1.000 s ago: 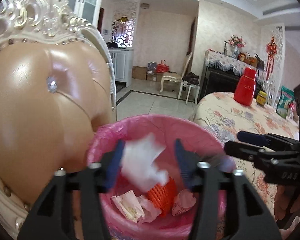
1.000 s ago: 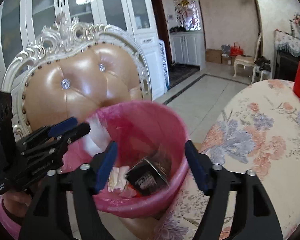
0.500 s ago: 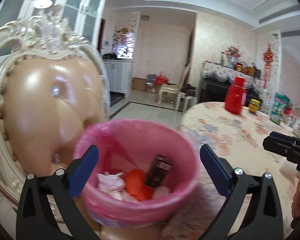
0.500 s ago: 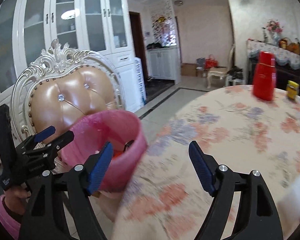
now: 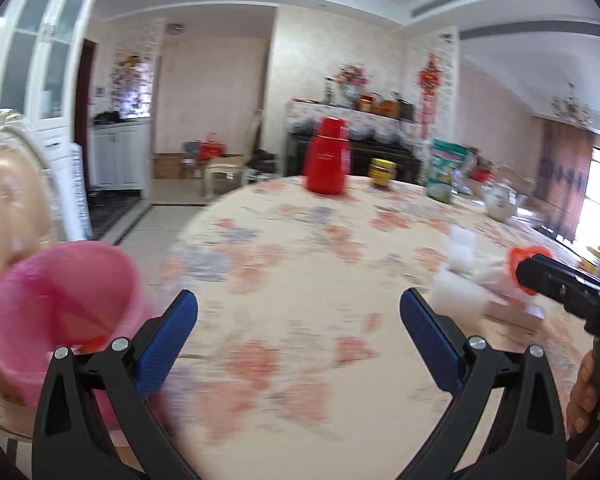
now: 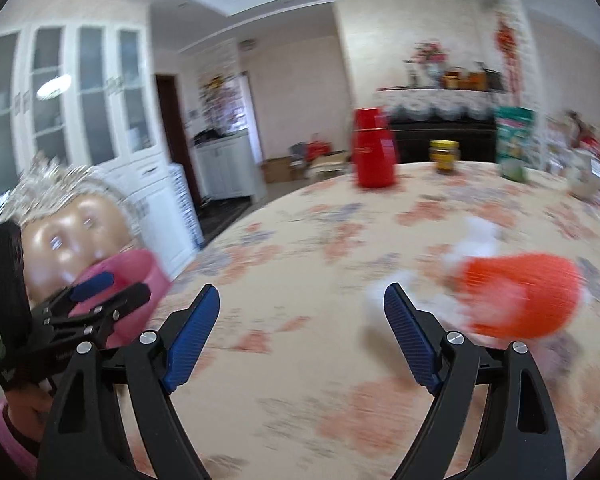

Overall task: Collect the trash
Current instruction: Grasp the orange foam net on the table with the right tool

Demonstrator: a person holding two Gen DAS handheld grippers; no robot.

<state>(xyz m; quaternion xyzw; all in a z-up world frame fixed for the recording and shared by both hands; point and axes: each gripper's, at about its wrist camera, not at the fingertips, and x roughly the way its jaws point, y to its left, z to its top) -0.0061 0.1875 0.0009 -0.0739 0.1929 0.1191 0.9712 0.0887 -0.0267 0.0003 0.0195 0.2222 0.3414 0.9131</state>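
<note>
The left gripper [image 5: 299,316] is held wide open and empty above the flowered tablecloth [image 5: 300,264], angled slightly downward. The right gripper [image 6: 302,312] is likewise spread wide with nothing between its pads; its jaws have just been opening further. In the left wrist view the pink trash bin [image 5: 60,304] is seen at nine o'clock, beside the padded chair [image 5: 4,200]. In the right wrist view a blurred orange net wrapper [image 6: 520,296] lies on the cloth at two o'clock of the right gripper, with white crumpled paper [image 6: 480,236] just beyond it. A red flask [image 6: 374,152] and a yellow-lidded jar [image 6: 444,156] stand farther off at twelve o'clock.
</note>
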